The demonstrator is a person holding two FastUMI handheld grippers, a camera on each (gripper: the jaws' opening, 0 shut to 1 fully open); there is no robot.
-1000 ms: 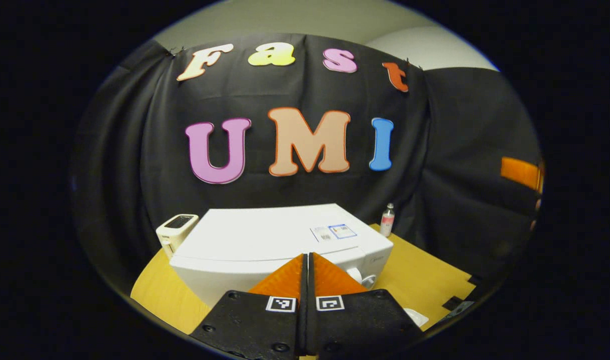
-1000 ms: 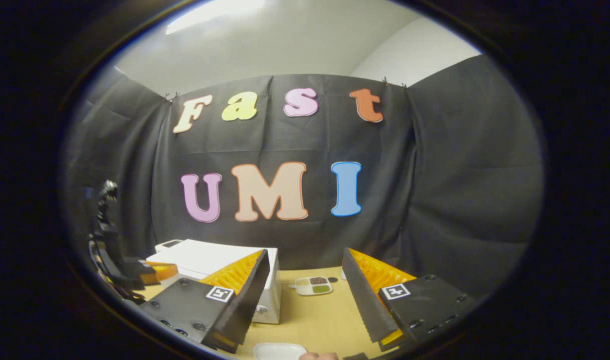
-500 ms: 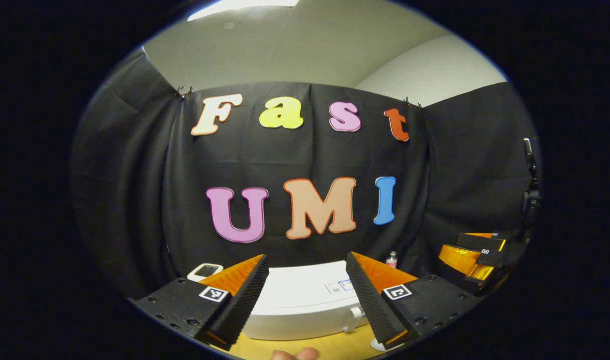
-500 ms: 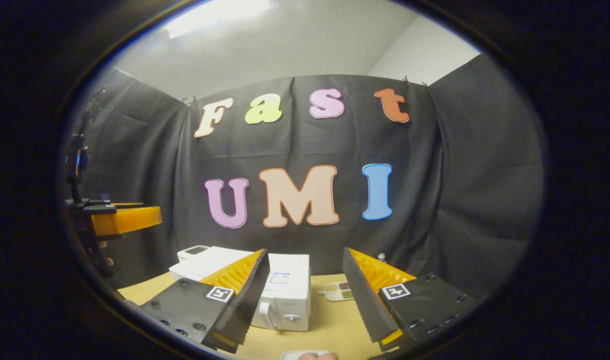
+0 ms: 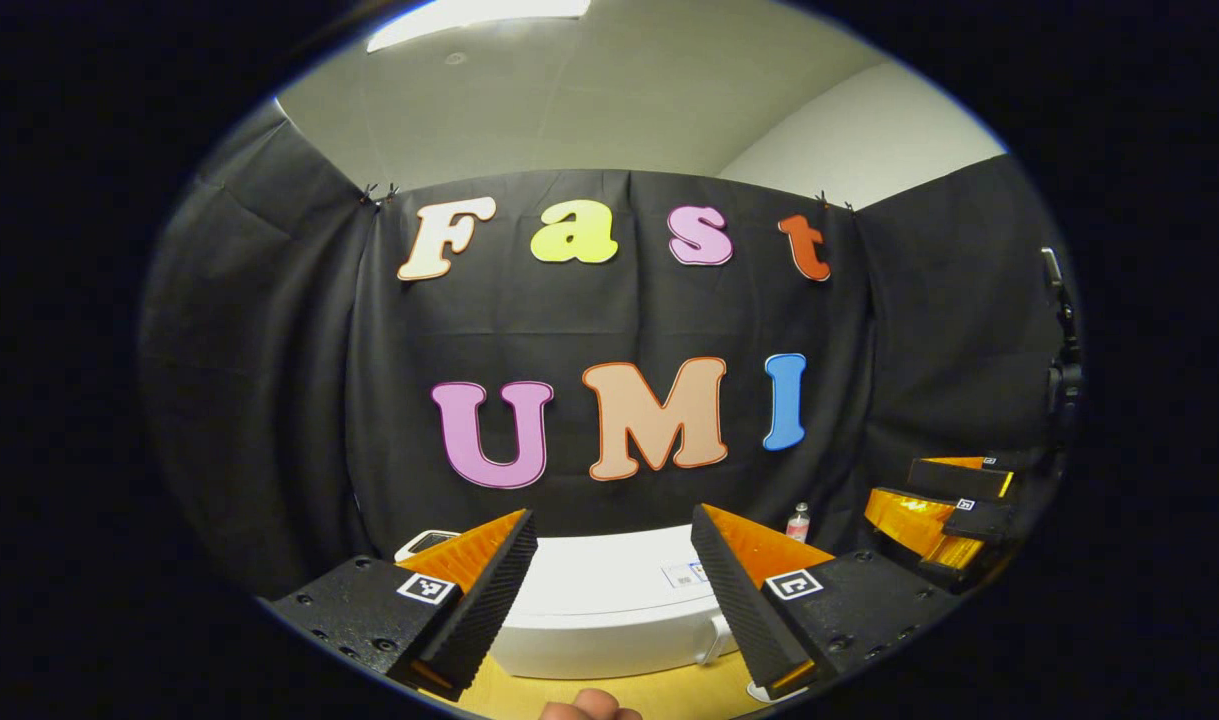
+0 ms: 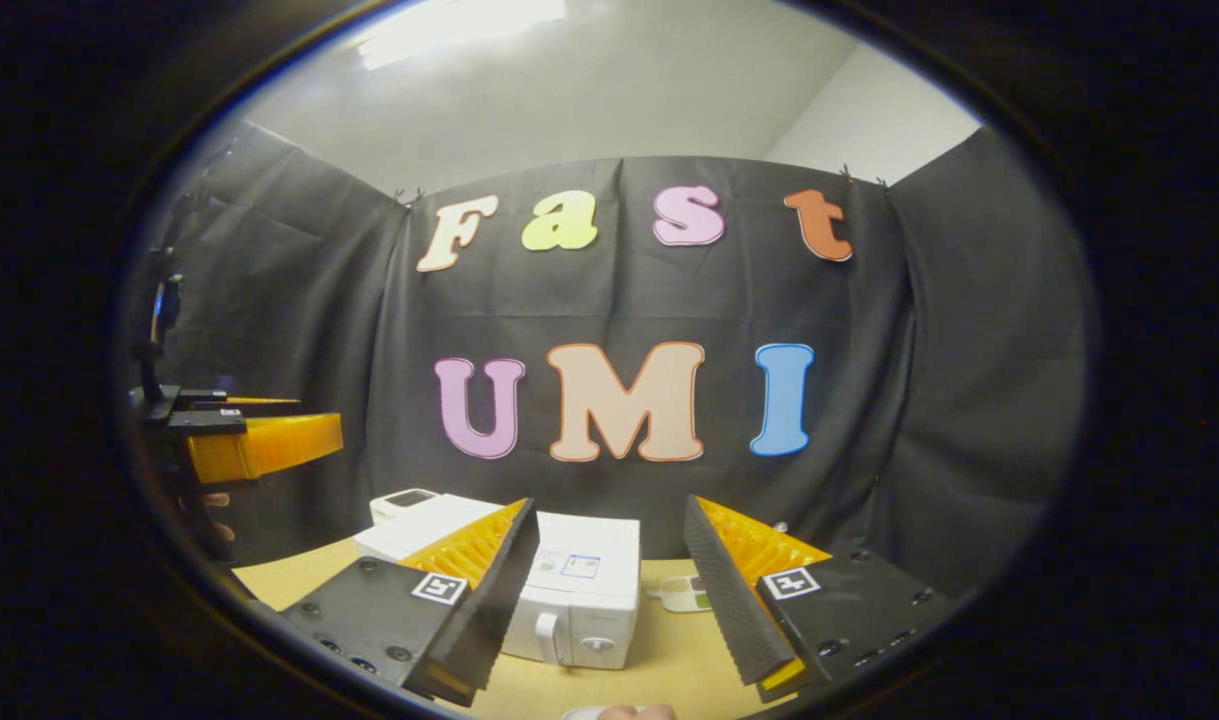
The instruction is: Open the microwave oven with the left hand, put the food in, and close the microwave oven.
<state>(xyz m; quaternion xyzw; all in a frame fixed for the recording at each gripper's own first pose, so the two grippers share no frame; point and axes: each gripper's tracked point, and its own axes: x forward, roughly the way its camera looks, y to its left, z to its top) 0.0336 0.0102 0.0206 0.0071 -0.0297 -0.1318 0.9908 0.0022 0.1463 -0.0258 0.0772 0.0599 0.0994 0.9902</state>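
Tabletop (image 6: 659,665), microwave (image 6: 579,590) beyond spread tongs (image 6: 609,590)

A tan wooden bench (image 6: 659,665) carries a white microwave oven (image 6: 579,590), door shut. Behind its far left corner sits a small white device with a dark top (image 6: 401,500). On the oven's right lie a small tray with coloured sections (image 6: 686,594) and, farther back, a small bottle (image 5: 798,523).

We see a smooth white glossy microwave (image 6: 579,590) on a matt wood-look tabletop (image 6: 659,660), matt cloth wall (image 6: 969,380) behind.
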